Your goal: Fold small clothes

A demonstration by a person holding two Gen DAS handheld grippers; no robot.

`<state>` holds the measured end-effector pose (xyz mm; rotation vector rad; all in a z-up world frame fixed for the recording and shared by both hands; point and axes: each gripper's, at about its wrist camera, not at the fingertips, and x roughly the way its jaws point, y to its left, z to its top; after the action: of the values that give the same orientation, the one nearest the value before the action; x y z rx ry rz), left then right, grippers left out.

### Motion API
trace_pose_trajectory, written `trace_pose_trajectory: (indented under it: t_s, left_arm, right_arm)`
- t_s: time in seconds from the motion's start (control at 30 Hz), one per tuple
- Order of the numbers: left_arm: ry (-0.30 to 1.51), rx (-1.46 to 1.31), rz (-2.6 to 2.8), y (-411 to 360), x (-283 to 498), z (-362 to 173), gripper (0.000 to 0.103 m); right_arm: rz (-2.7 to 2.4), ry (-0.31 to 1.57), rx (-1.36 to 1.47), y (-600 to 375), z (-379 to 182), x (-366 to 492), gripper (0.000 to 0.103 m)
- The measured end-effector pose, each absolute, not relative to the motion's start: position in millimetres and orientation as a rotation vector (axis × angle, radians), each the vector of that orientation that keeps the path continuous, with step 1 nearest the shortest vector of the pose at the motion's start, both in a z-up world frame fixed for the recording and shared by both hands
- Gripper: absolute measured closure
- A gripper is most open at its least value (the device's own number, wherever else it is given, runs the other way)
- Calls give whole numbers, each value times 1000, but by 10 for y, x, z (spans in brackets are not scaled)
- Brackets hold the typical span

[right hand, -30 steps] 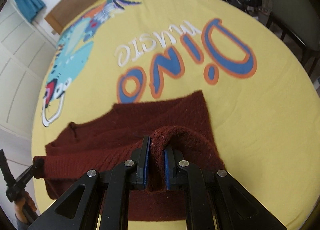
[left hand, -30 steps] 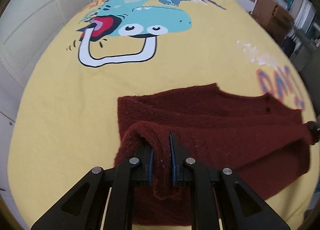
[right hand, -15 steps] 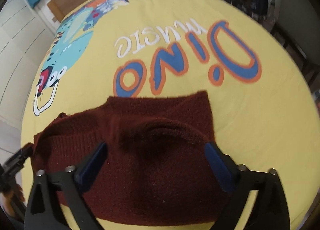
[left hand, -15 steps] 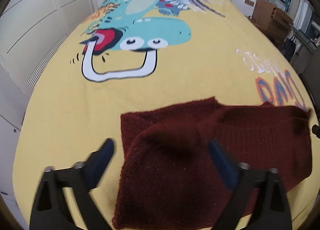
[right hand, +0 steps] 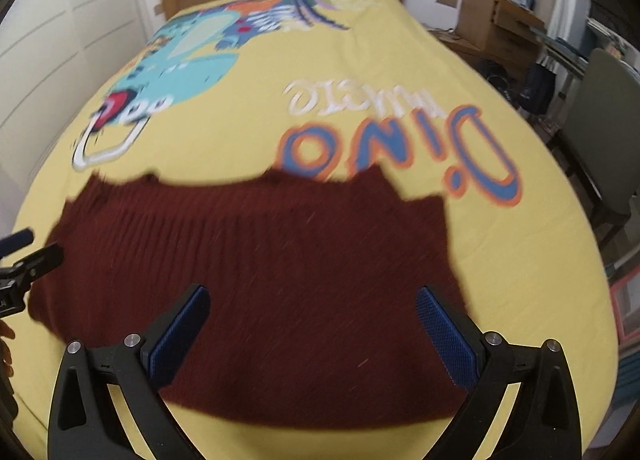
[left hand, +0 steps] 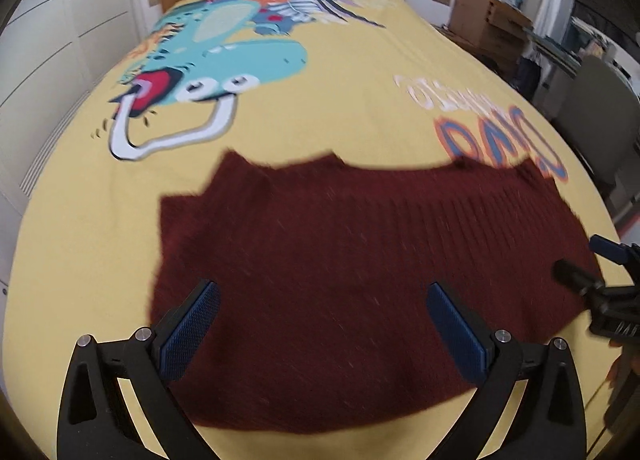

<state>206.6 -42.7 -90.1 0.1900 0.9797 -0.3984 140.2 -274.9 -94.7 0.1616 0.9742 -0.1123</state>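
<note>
Released, the maroon knit (left hand: 340, 280) lies flat on the yellow bedspread (left hand: 340, 116); both tools spread.

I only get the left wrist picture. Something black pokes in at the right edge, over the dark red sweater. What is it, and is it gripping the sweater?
Observer: That is the right gripper; its own camera shows its jaws, just opened, standing wide, with the sweater lying below them, unpinched.
Visitor: And the blue letters cut off on my side?
Observer: The right view shows the whole print, Dino music, upside down on the yellow bedcover.
</note>
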Motion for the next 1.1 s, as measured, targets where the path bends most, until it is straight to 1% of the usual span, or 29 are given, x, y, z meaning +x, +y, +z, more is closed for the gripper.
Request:
trace_pose_trajectory:
  t_s: [0.17,0.33,0.6,1.1]
  left_arm:
    - [990,264,-405,-499,1924,-1199,1]
    - [1019,319,-344,-361,1955,-1469,1]
    - [1056,206,-291,176,2142,-1516,1]
    - [1084,157,-285,244,2134,-1587,1]
  right_arm:
    - [-108,1008,132,-2516,-1305,1260,0]
    - [-145,1020,134,-2613,-1514,1212,0]
    - [-224,1029,205,-3164,-1527,1165,0]
    - [-201,1025,232,-3174,-1690,1140,0]
